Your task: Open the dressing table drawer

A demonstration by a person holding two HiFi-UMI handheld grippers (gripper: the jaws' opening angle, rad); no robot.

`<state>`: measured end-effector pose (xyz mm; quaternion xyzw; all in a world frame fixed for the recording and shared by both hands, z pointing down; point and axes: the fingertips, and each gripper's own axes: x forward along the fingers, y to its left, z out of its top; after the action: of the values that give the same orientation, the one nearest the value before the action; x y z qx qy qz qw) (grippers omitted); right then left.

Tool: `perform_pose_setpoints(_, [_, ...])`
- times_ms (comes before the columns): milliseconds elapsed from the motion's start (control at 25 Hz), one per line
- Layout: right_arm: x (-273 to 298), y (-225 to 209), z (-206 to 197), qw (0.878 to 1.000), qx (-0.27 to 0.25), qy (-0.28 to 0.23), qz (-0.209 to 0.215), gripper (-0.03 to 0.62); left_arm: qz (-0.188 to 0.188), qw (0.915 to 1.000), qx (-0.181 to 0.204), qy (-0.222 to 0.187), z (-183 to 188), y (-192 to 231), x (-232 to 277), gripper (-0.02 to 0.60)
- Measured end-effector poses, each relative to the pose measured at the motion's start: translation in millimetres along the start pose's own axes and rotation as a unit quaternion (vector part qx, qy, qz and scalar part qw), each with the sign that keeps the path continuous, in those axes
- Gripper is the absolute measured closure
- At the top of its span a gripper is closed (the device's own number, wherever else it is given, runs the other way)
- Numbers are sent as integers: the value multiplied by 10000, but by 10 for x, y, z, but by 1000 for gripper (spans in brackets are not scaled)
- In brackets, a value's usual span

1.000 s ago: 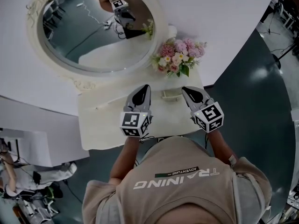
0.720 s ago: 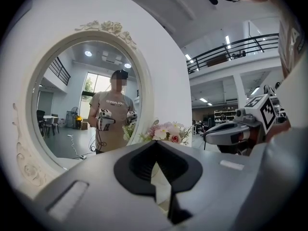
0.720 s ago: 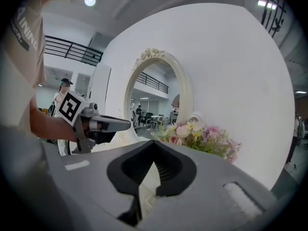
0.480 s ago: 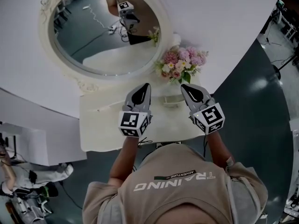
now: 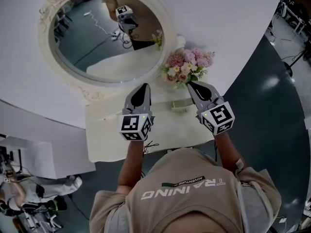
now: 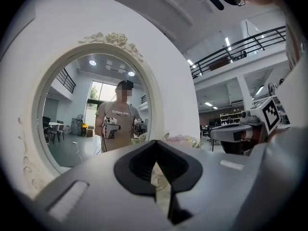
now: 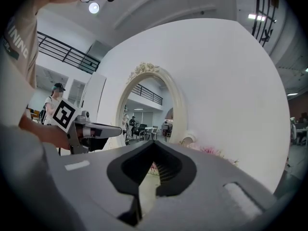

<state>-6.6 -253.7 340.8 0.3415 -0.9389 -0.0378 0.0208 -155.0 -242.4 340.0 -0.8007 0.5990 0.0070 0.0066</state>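
One flower bouquet (image 5: pixel 187 64) on the dressing table (image 5: pixel 104 140)

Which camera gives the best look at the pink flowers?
The head view: the whole bouquet shows from above. The left gripper view catches a pale sliver above its jaws; the right gripper view, a pink edge.

Dressing table (image 5: pixel 104 140): cream top.
Mirror frame (image 5: pixel 44 38): cream, raised flower-and-scroll pattern.
Wall (image 5: pixel 233 18): white.
Bouquet (image 5: pixel 187 64): pink and white blooms, green leaves.
Floor (image 5: pixel 262 115): dark grey-teal.
My left gripper (image 5: pixel 143 89), my right gripper (image 5: pixel 193 86): grey shells, black round the mouth, black-and-white square markers on cubes.
My T-shirt (image 5: pixel 194 198): beige, white lettering, small dark stripe.
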Motion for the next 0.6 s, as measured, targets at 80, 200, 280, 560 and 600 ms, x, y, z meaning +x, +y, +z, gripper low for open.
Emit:
perform_pose_setpoints(80, [1, 11, -32, 10000, 4, 42, 17, 592, 25, 10000, -40, 12, -38, 12, 5, 563])
perform_pose_setpoints(200, [-26, 7, -86, 10000, 11, 99, -11, 592, -21, 9999, -91, 71, -114, -30, 14, 563])
perform_pose_setpoints(280, [-32, -10, -88, 10000, 29, 85, -29, 592, -60, 9999, -92, 71, -124, -54, 30, 563])
perform_pose_setpoints(560, [-13, -45, -102, 9999, 83, 109, -36, 592, -197, 9998, -55, 78, -141, -137, 82, 563])
perform_pose_setpoints(600, [-7, -41, -104, 9999, 83, 117, -24, 592, -211, 9997, -53, 80, -145, -140, 91, 563])
